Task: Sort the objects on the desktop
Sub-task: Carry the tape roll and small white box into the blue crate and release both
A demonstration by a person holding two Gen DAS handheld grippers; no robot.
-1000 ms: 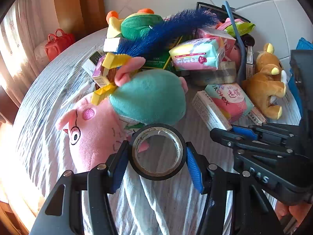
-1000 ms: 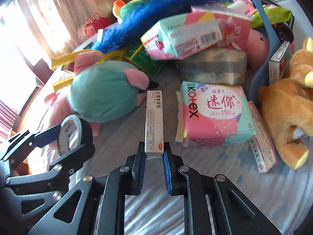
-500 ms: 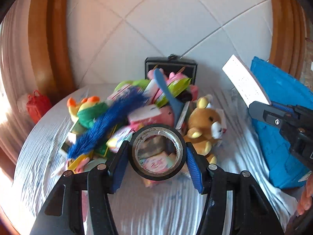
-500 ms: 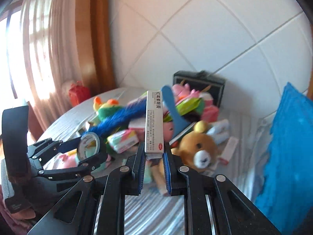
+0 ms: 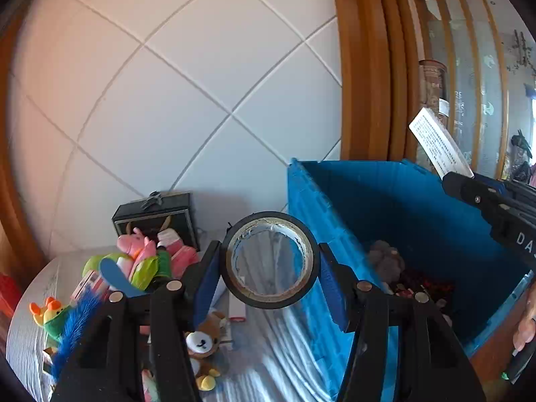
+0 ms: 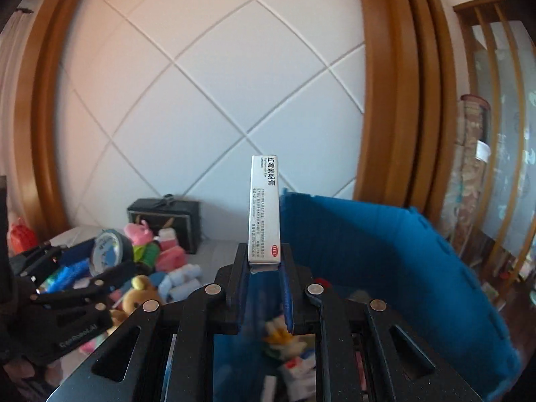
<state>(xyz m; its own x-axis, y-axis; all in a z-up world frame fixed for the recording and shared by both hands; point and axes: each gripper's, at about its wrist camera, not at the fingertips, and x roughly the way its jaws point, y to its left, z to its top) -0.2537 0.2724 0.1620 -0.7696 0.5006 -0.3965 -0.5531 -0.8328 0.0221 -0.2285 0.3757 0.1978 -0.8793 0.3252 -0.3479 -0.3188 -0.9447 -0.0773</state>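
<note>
The blue bin's (image 5: 418, 214) contents are dim and blurred, its near rim cut off. The left gripper (image 5: 269, 268) clamps a black tape roll (image 5: 269, 296) beside the bin's ribbed wall. The right gripper (image 6: 264, 263) pinches a slim white carton (image 6: 263, 207) upright above the bin. Plush toys (image 5: 140, 258) crowd the desk (image 5: 268, 351).

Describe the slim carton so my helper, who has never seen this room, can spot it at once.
Start at the big blue bin against the tiled wall. Just above its near corner, the right gripper is shut on the white ointment box, standing upright. It is the only long, narrow white carton with black printed text and a small red logo.
</note>
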